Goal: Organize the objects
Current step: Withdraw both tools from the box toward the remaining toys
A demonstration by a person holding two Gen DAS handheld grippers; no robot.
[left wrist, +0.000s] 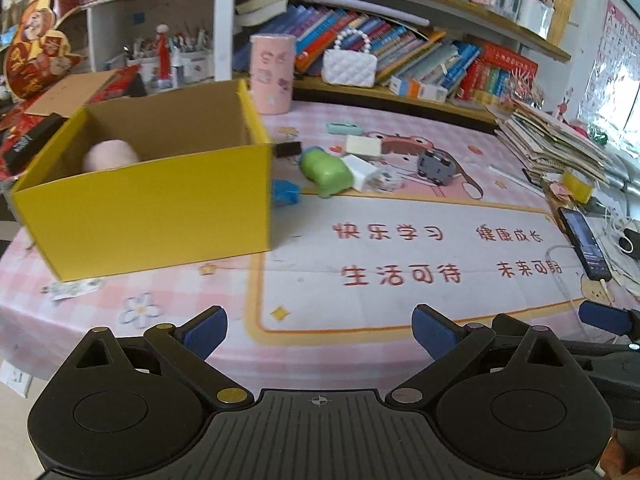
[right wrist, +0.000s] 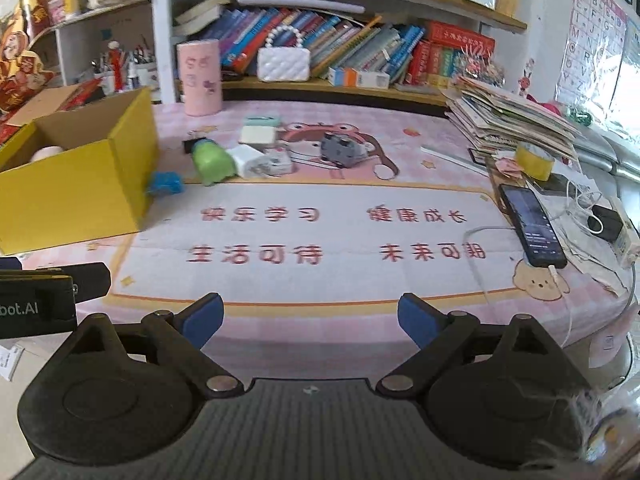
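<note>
Both grippers, left (left wrist: 320, 330) and right (right wrist: 311, 320), hang over the near edge of the desk (left wrist: 400, 312) with fingers spread wide and nothing between them. Yellow box (left wrist: 152, 204) sits left with a pink item (left wrist: 110, 155) inside. Green toy (left wrist: 326, 172), white charger (left wrist: 364, 172), grey block (left wrist: 436, 166) and blue piece (left wrist: 285, 193) lie loose just right of it.

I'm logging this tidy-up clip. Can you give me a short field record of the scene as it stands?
surface: desk with pink cartoon mat
container: yellow cardboard box, open, at the left of the mat
in box: one pink rounded object
loose items: green toy, white charger, grey toy car, blue item beside the box
left gripper: open, empty
right gripper: open, empty
right edge: phone, plugged in
</note>
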